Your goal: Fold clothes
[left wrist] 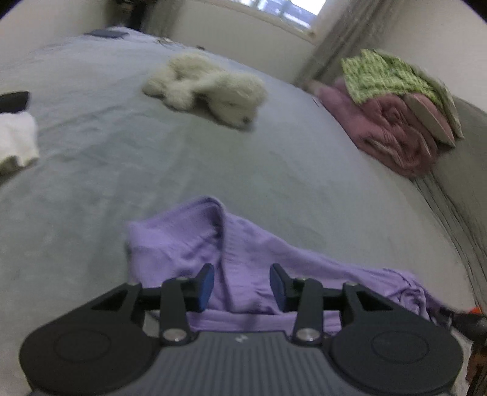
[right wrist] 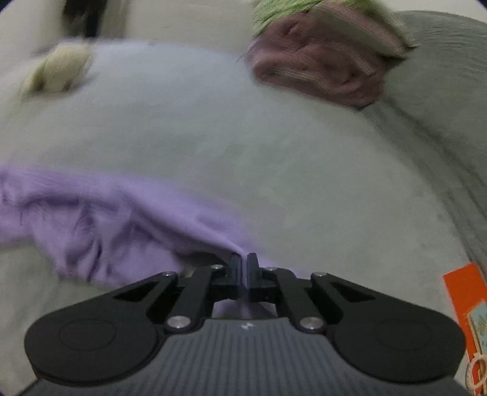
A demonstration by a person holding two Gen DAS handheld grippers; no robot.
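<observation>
Right tool point(right wrist: 243, 262) pinching lilac top point(right wrist: 100, 219); left tool point(left wrist: 242, 283) spread, pads clear of cloth.
Top lies crumpled on bed point(left wrist: 213, 170), running leftward from right tool's pinch; a raised fold stands between left tool's fingers, unclamped.

Two wrist cameras, both low over the bed point(left wrist: 91, 182).

Each of my cameras looks forward and downward along its own jaws, close above the lilac garment point(left wrist: 182, 243). The left view faces far across to the window point(left wrist: 289, 12); the right sits nearer the cloth. Both share the garment, white plush point(left wrist: 207, 88) and pink bedding pile point(left wrist: 392, 131).
</observation>
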